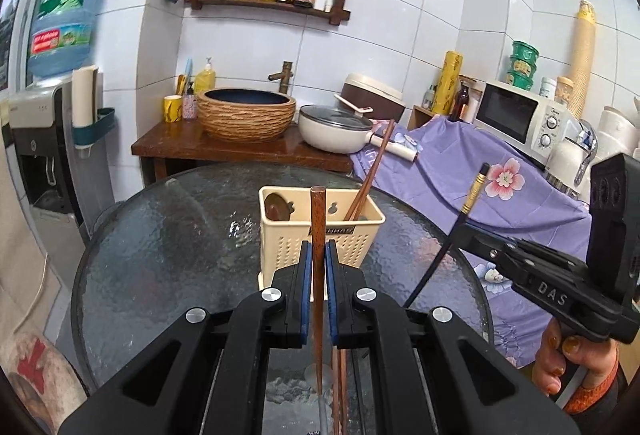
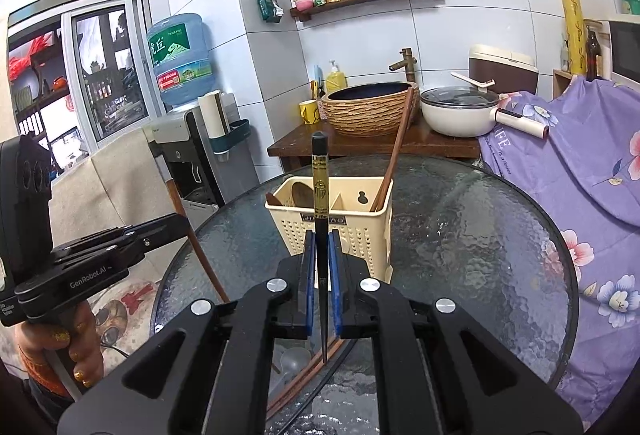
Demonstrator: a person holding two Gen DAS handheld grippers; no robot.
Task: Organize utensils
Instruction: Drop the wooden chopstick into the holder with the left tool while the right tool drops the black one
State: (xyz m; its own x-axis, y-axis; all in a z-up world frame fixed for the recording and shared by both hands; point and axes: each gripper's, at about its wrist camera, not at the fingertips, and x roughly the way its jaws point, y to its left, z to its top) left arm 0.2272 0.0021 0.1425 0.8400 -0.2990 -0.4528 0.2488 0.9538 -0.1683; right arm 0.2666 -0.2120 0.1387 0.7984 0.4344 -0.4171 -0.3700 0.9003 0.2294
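The left gripper point(image 1: 319, 255) clamps a brown chopstick point(image 1: 318, 231); the right gripper point(image 2: 322, 255) clamps a black chopstick point(image 2: 320, 203). The caddy point(image 1: 320, 239) stands mid-frame. Each tip should clear its rim before lowering.

Sitting on the desk point(image 1: 160, 235): one cream holder point(image 1: 320, 239), one wooden spoon point(image 1: 278, 209), brown chopsticks point(image 1: 318, 255) I cannot count, one black chopstick point(image 2: 320, 195).
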